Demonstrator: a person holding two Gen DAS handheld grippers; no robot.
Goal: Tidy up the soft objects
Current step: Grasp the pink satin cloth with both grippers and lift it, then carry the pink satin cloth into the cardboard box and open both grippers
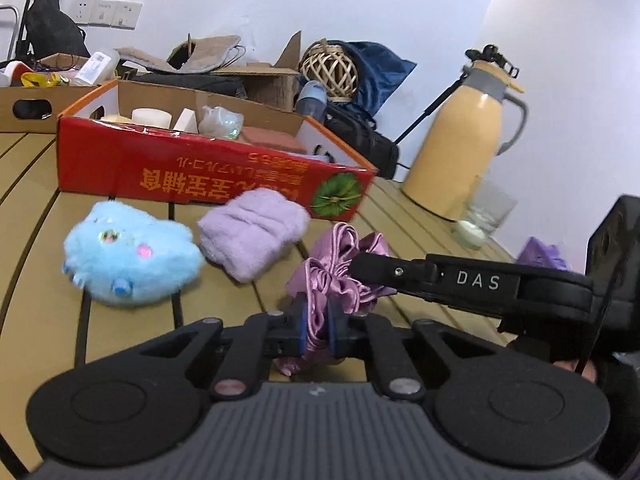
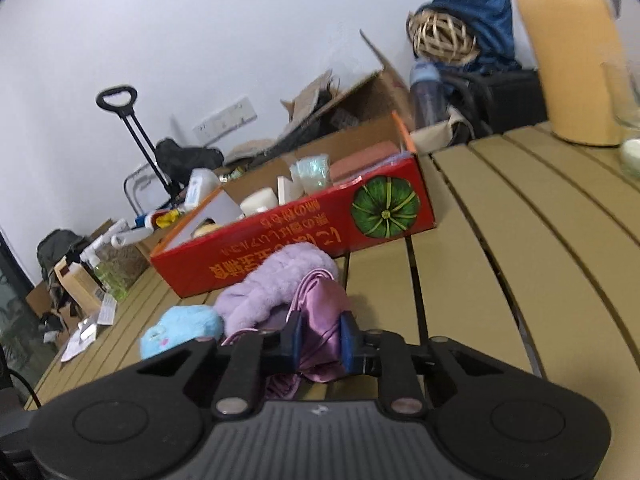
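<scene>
A shiny purple satin cloth [image 1: 332, 272] lies bunched on the slatted table. My left gripper [image 1: 318, 328] is shut on its near end, the fabric pinched between the blue pads. My right gripper [image 2: 320, 338] is shut on another part of the same satin cloth [image 2: 320, 300]; its black finger [image 1: 460, 280] reaches in from the right in the left wrist view. A fluffy lilac cloth [image 1: 252, 228] and a light blue plush toy [image 1: 128, 258] lie just left of the satin. Behind them stands the red cardboard box [image 1: 200, 168], open on top, with foam pieces inside.
A yellow thermos jug [image 1: 464, 136] and a glass [image 1: 484, 216] with a white candle stand at the table's right side. More cardboard boxes [image 1: 36, 104], a wicker ball [image 1: 330, 68], a blue bag and a bottle crowd the back. A purple object [image 1: 544, 258] lies far right.
</scene>
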